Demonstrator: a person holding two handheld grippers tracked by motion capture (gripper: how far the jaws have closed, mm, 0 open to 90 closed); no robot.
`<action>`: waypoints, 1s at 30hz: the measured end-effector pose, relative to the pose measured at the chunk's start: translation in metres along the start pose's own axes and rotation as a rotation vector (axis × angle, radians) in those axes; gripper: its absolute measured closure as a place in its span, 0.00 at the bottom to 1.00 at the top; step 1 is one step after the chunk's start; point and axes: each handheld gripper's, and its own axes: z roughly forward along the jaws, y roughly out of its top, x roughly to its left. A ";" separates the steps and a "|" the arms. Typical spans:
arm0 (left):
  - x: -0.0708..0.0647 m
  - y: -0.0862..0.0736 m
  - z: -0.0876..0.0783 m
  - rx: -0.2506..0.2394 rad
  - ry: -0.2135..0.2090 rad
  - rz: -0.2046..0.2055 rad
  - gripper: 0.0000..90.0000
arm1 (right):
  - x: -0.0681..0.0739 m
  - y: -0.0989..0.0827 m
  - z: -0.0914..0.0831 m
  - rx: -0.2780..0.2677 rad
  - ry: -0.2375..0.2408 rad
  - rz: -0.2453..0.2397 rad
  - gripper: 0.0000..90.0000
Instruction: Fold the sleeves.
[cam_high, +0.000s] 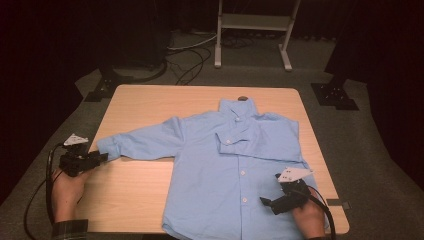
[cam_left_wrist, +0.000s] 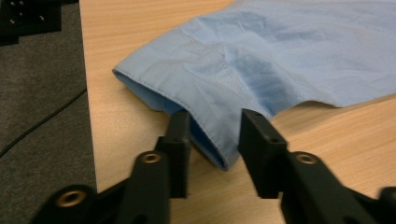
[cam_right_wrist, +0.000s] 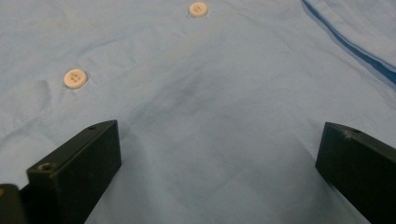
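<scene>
A light blue buttoned shirt (cam_high: 240, 150) lies flat, front up, on the wooden table (cam_high: 150, 100), with one sleeve stretched out to the left. My left gripper (cam_high: 102, 157) is at the table's left edge, at the sleeve's end. In the left gripper view the cuff (cam_left_wrist: 187, 88) sits between the jaws of the left gripper (cam_left_wrist: 215, 114); one jaw touches the cloth and a small gap remains at the other. My right gripper (cam_high: 265, 202) rests over the shirt's lower front. Its jaws (cam_right_wrist: 219, 128) stand wide open above the cloth, near two white buttons (cam_right_wrist: 75, 78).
A white metal frame (cam_high: 255, 22) stands on the floor behind the table, with cables (cam_high: 190, 55) beside it. Black stand bases (cam_high: 102, 87) (cam_high: 334, 95) sit at both far corners. Grey carpet (cam_left_wrist: 42, 116) lies left of the table's edge.
</scene>
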 end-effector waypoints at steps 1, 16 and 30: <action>0.000 0.000 -0.001 -0.001 0.000 -0.001 0.80 | 0.000 0.000 0.000 0.000 0.000 0.000 0.00; -0.013 0.007 -0.012 -0.046 -0.057 -0.013 0.99 | 0.000 0.000 0.000 0.000 0.000 0.000 0.00; -0.051 0.030 -0.021 -0.105 -0.090 0.025 0.99 | 0.000 0.000 0.000 0.000 0.000 0.000 0.00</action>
